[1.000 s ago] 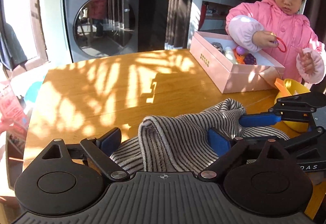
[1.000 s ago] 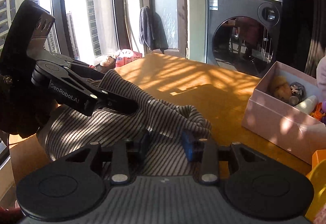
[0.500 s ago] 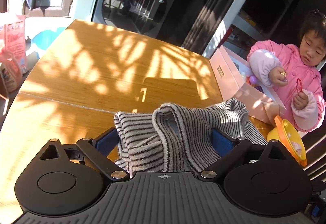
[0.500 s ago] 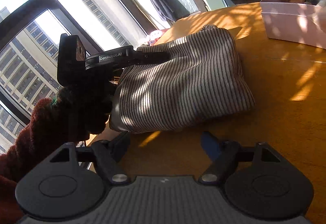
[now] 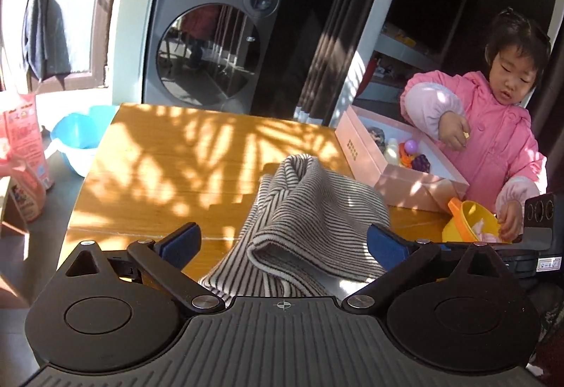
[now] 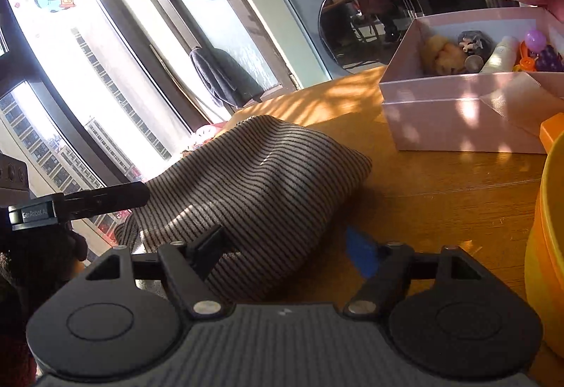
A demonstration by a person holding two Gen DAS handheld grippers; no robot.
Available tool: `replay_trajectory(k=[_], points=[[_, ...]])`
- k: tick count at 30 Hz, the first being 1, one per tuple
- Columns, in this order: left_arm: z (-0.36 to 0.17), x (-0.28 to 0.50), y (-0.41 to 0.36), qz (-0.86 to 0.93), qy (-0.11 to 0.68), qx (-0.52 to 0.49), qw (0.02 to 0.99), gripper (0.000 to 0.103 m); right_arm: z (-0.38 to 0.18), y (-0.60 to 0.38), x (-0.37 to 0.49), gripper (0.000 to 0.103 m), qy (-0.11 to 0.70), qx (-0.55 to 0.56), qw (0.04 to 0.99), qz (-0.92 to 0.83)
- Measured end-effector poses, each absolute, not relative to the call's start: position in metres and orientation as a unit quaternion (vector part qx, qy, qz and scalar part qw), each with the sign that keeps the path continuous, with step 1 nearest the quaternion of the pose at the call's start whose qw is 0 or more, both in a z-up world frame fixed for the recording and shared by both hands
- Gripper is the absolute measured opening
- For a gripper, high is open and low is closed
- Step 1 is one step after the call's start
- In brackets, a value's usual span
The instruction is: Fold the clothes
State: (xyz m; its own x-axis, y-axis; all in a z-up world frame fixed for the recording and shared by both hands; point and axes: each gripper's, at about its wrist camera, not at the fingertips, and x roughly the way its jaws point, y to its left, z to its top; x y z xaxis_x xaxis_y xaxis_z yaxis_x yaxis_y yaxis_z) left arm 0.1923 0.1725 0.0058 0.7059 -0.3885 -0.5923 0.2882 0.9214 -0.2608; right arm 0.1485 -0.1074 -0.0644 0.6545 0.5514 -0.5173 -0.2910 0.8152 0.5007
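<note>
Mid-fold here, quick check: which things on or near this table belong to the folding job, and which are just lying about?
Belongs to the job:
- striped garment, bunched on the wooden table
- left gripper, open
- right gripper, open

Just lying about:
- pink toy box
- yellow bucket
- blue basin
- washing machine
- child in a pink jacket, playing
</note>
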Motion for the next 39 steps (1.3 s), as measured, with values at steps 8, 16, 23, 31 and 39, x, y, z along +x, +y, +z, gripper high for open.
replay_trajectory(k=[8,16,23,31,39], points=[[-0.027,0.204,0.159,-0.216,0.37,-0.086,0.9,0.098,-0.069,-0.109,0.149,0.077,0.34,0.196,0.887,0.244],[-0.027,0.159,0.15,-0.241,0.364,-0.121,0.892,0.097,-0.047,-0.068,0.169,0.076,0.279,0.056,0.925,0.252],[-0.013,0.132,0.14,-0.264,0.358,-0.11,0.889,0.099,-0.016,-0.07,0.137,0.055,0.222,0.004,0.938,0.266],[0.024,0.136,0.191,-0.177,0.299,-0.174,0.921,0.099,-0.04,-0.013,0.082,0.046,0.215,-0.114,0.907,0.344],[-0.003,0.176,0.152,-0.174,0.351,-0.09,0.916,0.075,-0.021,-0.028,0.08,0.056,0.231,-0.127,0.9,0.346]])
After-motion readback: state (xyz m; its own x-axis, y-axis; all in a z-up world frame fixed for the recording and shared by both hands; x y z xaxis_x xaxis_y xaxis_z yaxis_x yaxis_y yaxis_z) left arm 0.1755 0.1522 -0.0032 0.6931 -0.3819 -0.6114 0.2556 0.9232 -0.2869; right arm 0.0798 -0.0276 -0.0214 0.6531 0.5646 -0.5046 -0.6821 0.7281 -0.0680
